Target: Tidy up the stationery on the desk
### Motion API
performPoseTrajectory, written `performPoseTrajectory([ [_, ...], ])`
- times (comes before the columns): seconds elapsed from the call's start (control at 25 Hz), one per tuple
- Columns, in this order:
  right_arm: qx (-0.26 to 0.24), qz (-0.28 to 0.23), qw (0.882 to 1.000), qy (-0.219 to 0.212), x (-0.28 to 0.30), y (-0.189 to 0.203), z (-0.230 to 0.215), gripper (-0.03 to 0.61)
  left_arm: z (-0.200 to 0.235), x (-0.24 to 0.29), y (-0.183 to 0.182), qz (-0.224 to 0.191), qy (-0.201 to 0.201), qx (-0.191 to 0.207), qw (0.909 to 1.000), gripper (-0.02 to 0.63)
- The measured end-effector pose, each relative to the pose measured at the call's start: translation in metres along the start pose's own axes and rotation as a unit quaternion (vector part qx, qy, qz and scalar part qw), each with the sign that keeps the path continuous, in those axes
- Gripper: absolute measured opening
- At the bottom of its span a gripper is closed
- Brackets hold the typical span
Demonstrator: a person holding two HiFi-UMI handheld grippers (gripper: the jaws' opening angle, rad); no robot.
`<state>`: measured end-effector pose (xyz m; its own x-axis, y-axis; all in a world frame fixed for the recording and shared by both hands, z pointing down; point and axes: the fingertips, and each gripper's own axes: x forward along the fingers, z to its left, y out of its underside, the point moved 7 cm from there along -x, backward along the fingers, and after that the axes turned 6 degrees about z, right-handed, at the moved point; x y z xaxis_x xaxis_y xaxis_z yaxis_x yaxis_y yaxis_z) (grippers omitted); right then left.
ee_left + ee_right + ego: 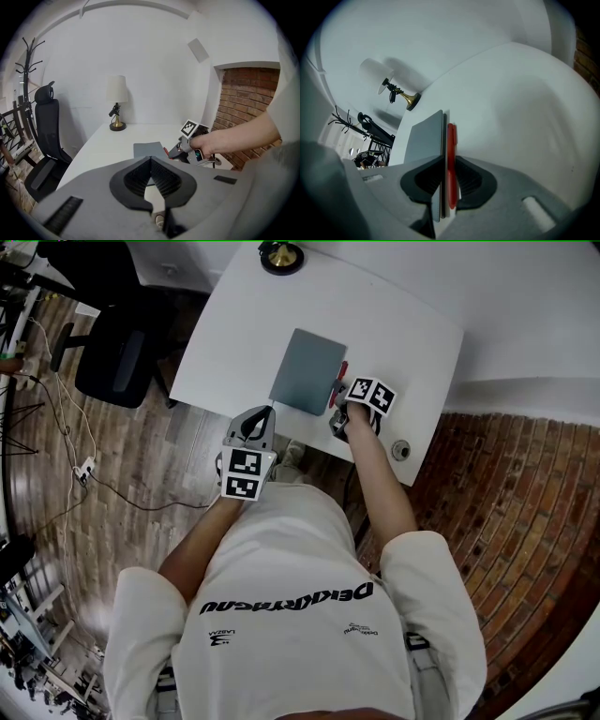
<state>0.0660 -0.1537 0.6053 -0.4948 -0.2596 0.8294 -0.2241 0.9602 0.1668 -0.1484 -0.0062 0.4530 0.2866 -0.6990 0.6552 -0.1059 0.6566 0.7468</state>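
A grey notebook (307, 371) lies on the white desk (412, 343), with a red pen (340, 379) along its right edge. My right gripper (337, 413) is at the notebook's near right corner. In the right gripper view its jaws are shut (446, 161), and both the red pen (451, 159) and the notebook's edge (424, 136) are pinched between the pads. My left gripper (267, 413) hovers at the desk's near edge, just left of the notebook. Its jaws (150, 161) meet at the tips with nothing in them. From there I see the notebook (148, 150) and the right gripper (187, 145).
A lamp with a brass base (281, 254) stands at the desk's far edge. A small round object (401, 449) sits on the near right corner. A black office chair (117, 352) stands left of the desk. Brick flooring (506, 484) runs along the right.
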Motion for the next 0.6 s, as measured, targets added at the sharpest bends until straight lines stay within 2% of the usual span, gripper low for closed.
performPoseTrajectory([
  [0.32,0.000,-0.030,0.999,-0.011,-0.016,0.000,0.007,0.084,0.001,-0.005,-0.002,-0.008,0.014,0.001,0.9999,-0.002],
  [0.6,0.001,-0.088,0.995,-0.039,-0.056,-0.001,0.023,0.084,-0.004,-0.007,-0.017,-0.030,0.036,0.011,0.9988,-0.002],
])
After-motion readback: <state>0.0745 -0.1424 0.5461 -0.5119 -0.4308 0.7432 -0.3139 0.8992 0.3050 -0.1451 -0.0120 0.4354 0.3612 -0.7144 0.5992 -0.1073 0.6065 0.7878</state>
